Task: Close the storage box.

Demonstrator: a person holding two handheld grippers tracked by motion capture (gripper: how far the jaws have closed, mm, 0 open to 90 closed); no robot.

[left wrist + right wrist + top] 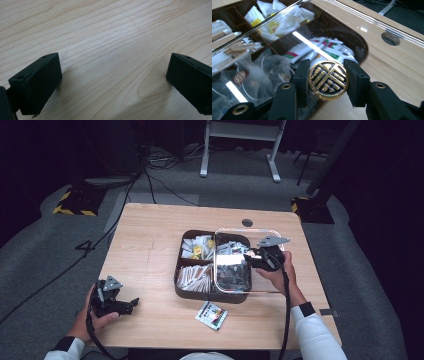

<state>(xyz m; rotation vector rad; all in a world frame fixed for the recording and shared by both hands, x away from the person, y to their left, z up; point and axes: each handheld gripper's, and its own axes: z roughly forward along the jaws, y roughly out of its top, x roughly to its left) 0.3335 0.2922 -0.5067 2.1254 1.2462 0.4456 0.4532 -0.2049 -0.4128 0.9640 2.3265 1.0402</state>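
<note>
Black knob [328, 81] with gold lattice emblem on clear lid [362, 27], dark brown box [181, 285] with white, yellow, red-green sachets, multicolour white packet [211, 314], pale wood-grain tabletop [150, 240], black jaws, white sleeves.

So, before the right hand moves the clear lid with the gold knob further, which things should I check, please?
1. Right gripper grip on the gold knob: both jaws press its sides. Ok.
2. Clear lid placement: it sits shifted right, covers the right half of the box only and hangs over the table. Not ok.
3. Box contents: the sachets in the left compartments lie low; whether any would catch the lid, cannot tell.
4. Left gripper: open, low over bare table, away from the box. Ok.
5. Loose sachet: lies on the table in front of the box, apart from it. Ok.
</note>
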